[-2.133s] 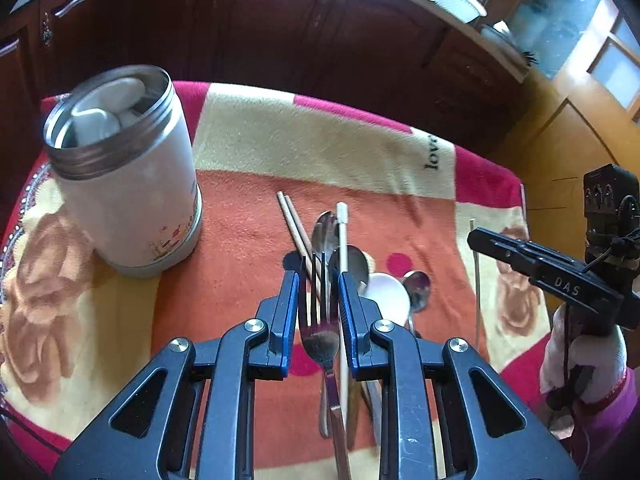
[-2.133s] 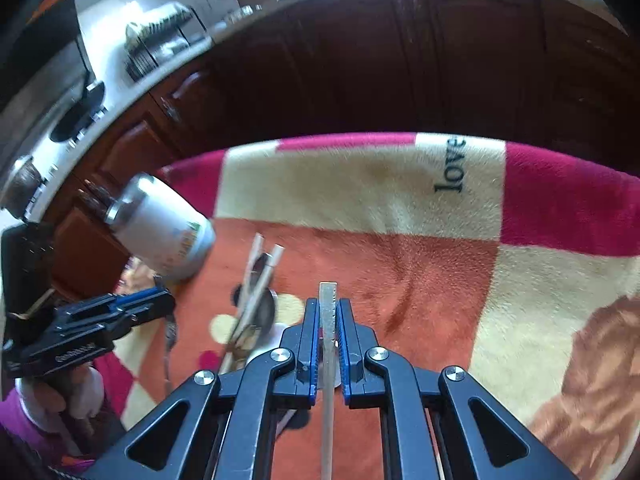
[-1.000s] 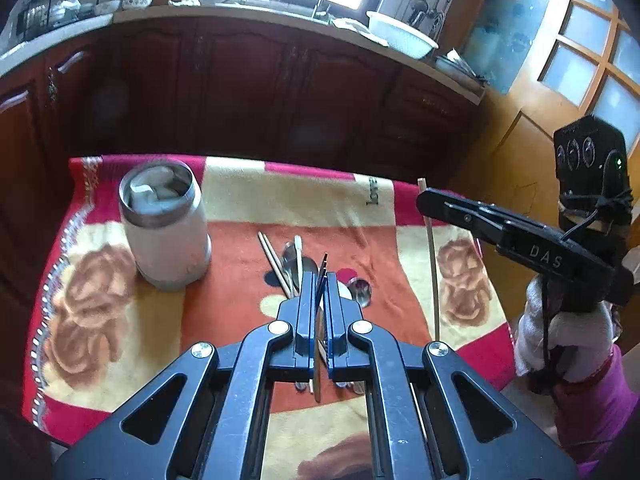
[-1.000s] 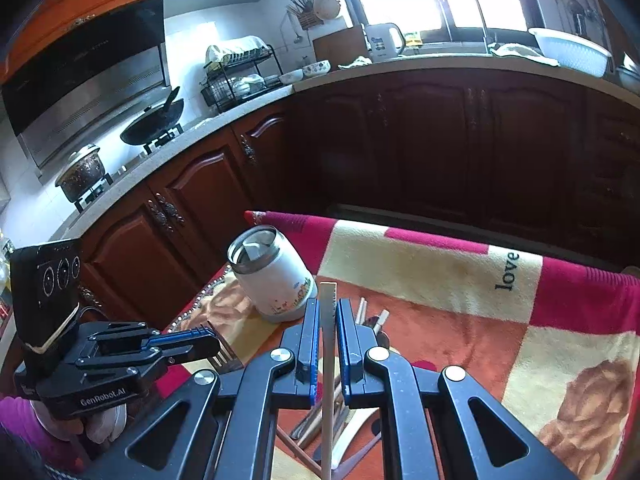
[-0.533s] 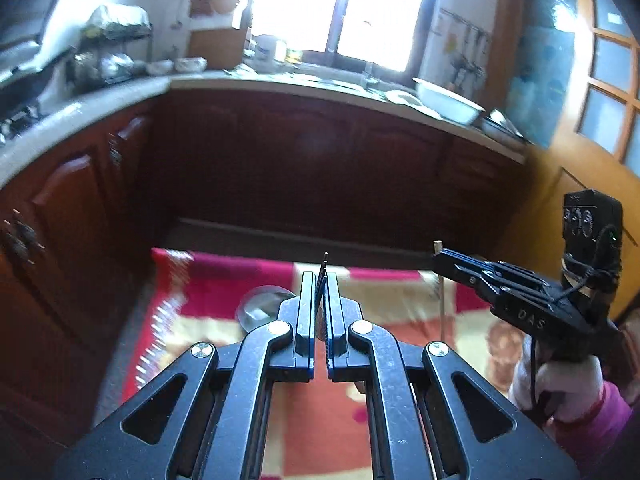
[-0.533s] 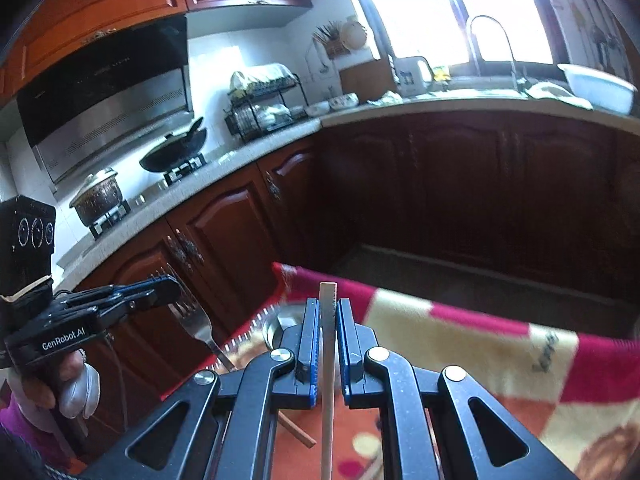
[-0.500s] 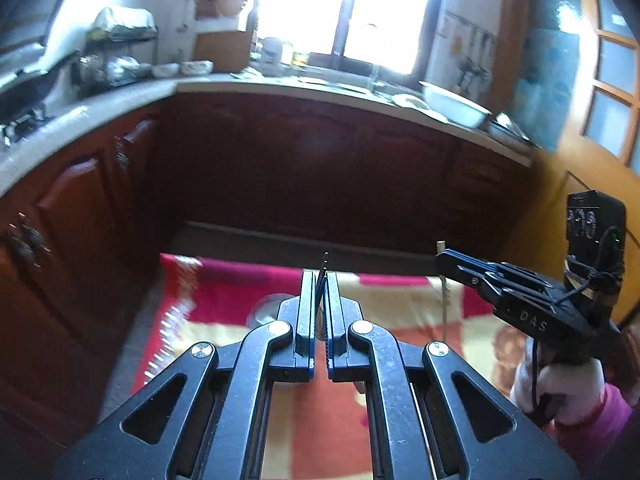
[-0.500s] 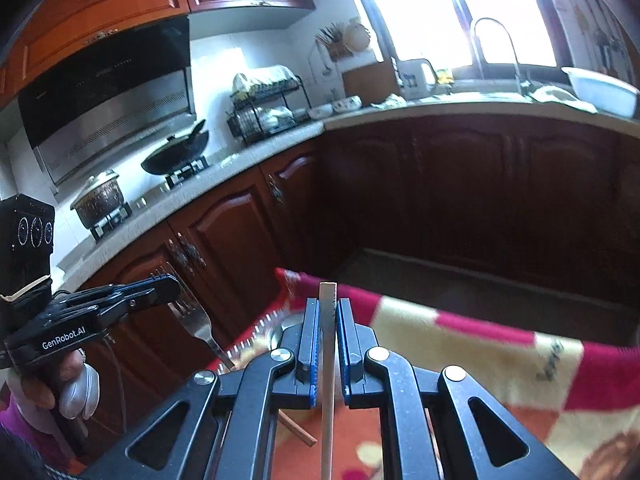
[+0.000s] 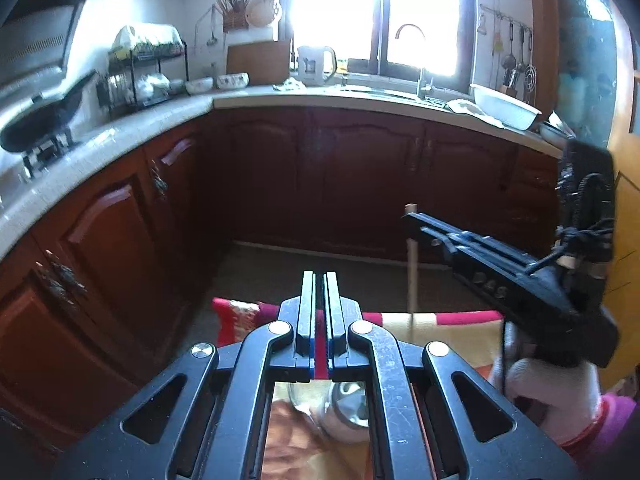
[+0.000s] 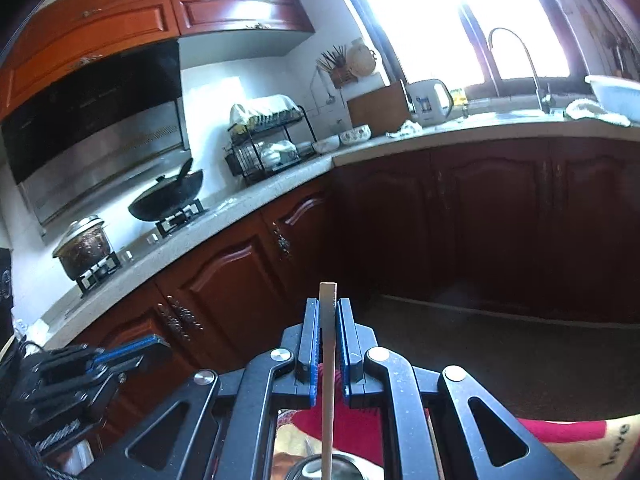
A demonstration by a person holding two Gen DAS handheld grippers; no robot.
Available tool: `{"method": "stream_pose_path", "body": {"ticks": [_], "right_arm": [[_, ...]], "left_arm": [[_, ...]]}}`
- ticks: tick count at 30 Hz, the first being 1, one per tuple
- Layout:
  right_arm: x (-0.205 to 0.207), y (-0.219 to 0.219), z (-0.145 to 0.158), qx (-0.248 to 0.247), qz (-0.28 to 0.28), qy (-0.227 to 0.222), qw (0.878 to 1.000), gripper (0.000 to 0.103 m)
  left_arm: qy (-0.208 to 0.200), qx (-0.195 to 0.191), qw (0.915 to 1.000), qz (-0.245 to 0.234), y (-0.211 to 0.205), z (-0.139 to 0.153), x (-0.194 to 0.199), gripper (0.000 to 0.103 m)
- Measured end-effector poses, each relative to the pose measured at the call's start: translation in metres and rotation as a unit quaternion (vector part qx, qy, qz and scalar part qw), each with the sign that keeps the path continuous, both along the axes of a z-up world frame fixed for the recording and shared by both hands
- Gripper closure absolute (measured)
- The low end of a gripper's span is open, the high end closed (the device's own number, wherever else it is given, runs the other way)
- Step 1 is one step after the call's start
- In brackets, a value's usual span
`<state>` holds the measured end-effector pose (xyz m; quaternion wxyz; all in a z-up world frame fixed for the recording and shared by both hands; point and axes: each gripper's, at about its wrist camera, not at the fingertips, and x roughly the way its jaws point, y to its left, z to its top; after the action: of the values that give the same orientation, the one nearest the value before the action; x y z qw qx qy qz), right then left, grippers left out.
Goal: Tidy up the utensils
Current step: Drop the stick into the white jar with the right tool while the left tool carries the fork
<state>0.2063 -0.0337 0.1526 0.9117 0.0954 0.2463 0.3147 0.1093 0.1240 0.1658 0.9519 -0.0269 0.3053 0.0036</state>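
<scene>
My right gripper (image 10: pixel 328 312) is shut on a pale wooden chopstick (image 10: pixel 327 384) held upright; it also shows in the left wrist view (image 9: pixel 411 268) in that gripper (image 9: pixel 416 220). The chopstick's lower end hangs over the steel-rimmed utensil jar (image 10: pixel 320 468). My left gripper (image 9: pixel 319 284) has its jaws nearly together with a thin gap, and no fork shows between them. The jar's rim (image 9: pixel 344 404) sits just below it. In the right wrist view the left gripper (image 10: pixel 156 350) is at the far left.
The jar stands on a red, orange and cream blanket (image 9: pixel 448 332) over a small table. Dark wooden kitchen cabinets (image 9: pixel 360 176) lie beyond, with a countertop, sink and window (image 9: pixel 380 12). A stove with a wok (image 10: pixel 168 200) is at the left.
Both grippers have tilted further up and moved over the jar. The fork that stuck out of the left gripper's jaws half a second ago no longer shows. The right gripper still holds the chopstick.
</scene>
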Motion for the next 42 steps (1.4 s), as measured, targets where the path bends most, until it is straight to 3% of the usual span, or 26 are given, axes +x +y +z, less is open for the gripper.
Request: {"method": "stream_pose_path", "body": {"ticks": [6, 11, 12, 13, 14, 16, 17, 19, 24, 36, 38, 40, 42], "right_arm": [[0.011, 0.010, -0.039, -0.007, 0.025, 0.031, 0.999, 0.096], [0.009, 0.015, -0.060, -0.029, 0.040, 0.043, 0.998, 0.096], [0.007, 0.014, -0.063, -0.031, 0.045, 0.048, 0.997, 0.096], [0.004, 0.012, -0.064, -0.031, 0.051, 0.052, 0.997, 0.096], [0.002, 0.010, -0.066, -0.033, 0.060, 0.061, 0.996, 0.096], [-0.005, 0.006, -0.070, -0.042, 0.068, 0.075, 0.994, 0.095], [-0.009, 0.002, -0.072, -0.042, 0.071, 0.077, 0.994, 0.093], [-0.018, -0.008, -0.075, -0.055, 0.074, 0.082, 0.992, 0.067], [-0.039, -0.039, -0.081, -0.052, 0.076, 0.093, 0.991, 0.067], [-0.073, -0.121, -0.118, -0.070, 0.036, 0.150, 0.985, 0.066], [-0.076, -0.128, -0.124, -0.065, 0.031, 0.159, 0.985, 0.066], [-0.078, -0.131, -0.127, -0.063, 0.029, 0.165, 0.984, 0.066], [-0.079, -0.129, -0.129, -0.065, 0.029, 0.167, 0.983, 0.066]], "left_arm": [[0.061, -0.083, 0.9944, 0.022, 0.029, -0.047, 0.007, 0.101], [0.081, -0.116, 0.9890, 0.041, 0.046, -0.068, 0.002, 0.099], [0.086, -0.121, 0.9877, 0.050, 0.049, -0.074, 0.000, 0.096], [0.092, -0.130, 0.9854, 0.061, 0.055, -0.083, -0.001, 0.083], [0.099, -0.138, 0.9828, 0.073, 0.060, -0.093, 0.000, 0.063], [0.119, -0.158, 0.9762, 0.090, 0.069, -0.119, 0.000, 0.052], [0.135, -0.166, 0.9718, 0.098, 0.073, -0.133, 0.001, 0.052], [0.168, -0.181, 0.9624, 0.113, 0.077, -0.158, 0.004, 0.052], [0.206, -0.222, 0.9428, 0.140, 0.088, -0.204, 0.012, 0.052], [0.207, -0.263, 0.9298, 0.154, 0.103, -0.246, 0.044, 0.047], [0.211, -0.258, 0.9294, 0.160, 0.102, -0.250, 0.050, 0.047], [0.202, -0.247, 0.9344, 0.159, 0.100, -0.249, 0.054, 0.047], [0.203, -0.234, 0.9393, 0.147, 0.093, -0.247, 0.058, 0.055]]}}
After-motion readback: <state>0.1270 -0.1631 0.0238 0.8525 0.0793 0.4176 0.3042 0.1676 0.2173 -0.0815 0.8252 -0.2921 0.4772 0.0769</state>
